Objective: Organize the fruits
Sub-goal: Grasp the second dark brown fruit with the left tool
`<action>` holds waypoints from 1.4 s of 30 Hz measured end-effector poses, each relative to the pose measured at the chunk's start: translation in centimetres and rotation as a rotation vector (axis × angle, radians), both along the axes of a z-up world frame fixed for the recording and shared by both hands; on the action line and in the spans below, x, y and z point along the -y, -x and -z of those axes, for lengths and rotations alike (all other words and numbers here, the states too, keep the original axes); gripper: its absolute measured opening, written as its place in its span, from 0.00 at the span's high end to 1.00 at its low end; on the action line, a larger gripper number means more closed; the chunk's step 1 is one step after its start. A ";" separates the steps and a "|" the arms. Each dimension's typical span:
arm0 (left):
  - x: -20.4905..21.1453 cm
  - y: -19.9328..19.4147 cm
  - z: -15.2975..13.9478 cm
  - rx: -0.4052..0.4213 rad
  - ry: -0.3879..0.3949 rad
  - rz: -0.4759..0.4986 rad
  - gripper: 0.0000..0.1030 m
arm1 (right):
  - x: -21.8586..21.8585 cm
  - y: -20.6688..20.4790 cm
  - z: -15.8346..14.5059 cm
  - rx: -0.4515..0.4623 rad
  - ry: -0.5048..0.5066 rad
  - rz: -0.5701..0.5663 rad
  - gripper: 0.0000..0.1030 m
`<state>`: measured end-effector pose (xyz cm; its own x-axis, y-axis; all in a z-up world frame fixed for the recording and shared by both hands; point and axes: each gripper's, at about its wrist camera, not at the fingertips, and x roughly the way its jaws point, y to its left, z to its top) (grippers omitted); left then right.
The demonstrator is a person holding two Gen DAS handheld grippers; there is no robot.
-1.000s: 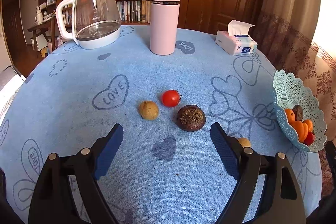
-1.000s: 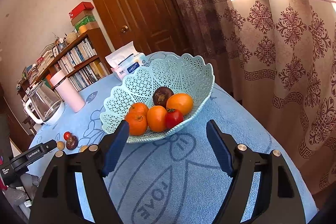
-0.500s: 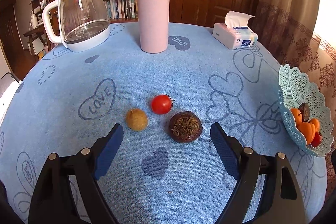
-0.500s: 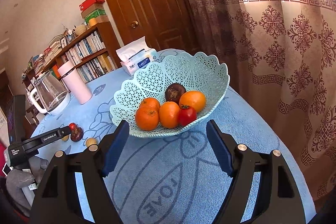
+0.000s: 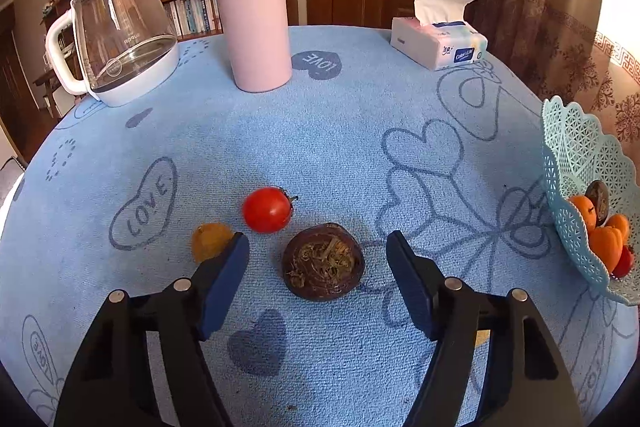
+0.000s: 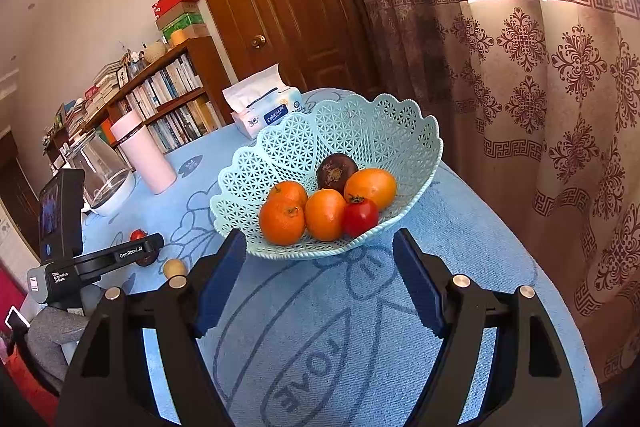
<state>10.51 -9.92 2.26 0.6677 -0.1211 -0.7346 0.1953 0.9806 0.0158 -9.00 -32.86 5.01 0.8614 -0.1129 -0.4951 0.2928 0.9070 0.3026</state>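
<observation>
Left wrist view: the left tool is spread wide around a dark brown fruit on the blue worktop, with a tomato just beyond.

Right wrist view: the right tool gapes wide, empty, near the fruit-filled basket.

1. The left gripper is hovering low with its jaws spread wide, the blue-padded fingers reaching toward 12 o'clock in its own view.
2. In the right wrist view, the left gripper is showing at 9 o'clock, its black body pointing toward 3 o'clock.
3. The right gripper is likewise gaping wide with nothing between its blue pads, its fingers aiming toward 12 o'clock.
</observation>
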 end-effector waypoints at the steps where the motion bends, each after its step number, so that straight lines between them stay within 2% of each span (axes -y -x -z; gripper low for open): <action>1: -0.1 -0.1 0.2 -0.007 -0.001 -0.006 0.34 | 0.0 0.0 0.0 -0.001 0.000 -0.001 0.25; 3: -0.3 -0.5 0.7 -0.032 0.005 -0.018 0.40 | 0.0 0.0 0.0 -0.003 -0.001 -0.001 0.25; 7: -0.6 -0.6 0.7 -0.037 0.023 -0.017 0.44 | -0.1 -0.2 0.1 -0.009 0.001 -0.004 0.25; 10: -0.3 -0.1 0.5 -0.023 0.027 0.018 0.59 | -0.1 -0.3 0.1 -0.013 0.002 -0.004 0.25; 18: -1.6 2.0 -0.8 0.028 0.083 0.019 0.59 | -0.2 -0.4 0.2 -0.020 0.010 0.003 0.25; 25: -5.3 3.6 -2.1 0.075 0.134 -0.050 0.59 | -0.7 -0.7 0.3 -0.036 0.040 0.005 0.25; 32: -9.1 4.6 -2.5 0.125 0.115 -0.133 0.59 | -1.8 -1.1 -0.1 -0.056 0.100 -0.011 0.25; 37: -11.2 5.2 -1.5 0.124 0.096 -0.172 0.59 | -3.9 -2.1 -0.9 -0.067 0.109 -0.107 0.25; 42: -12.5 5.4 -1.3 0.114 0.144 -0.195 0.59 | -6.9 -5.1 -1.7 -0.097 0.038 -0.298 0.25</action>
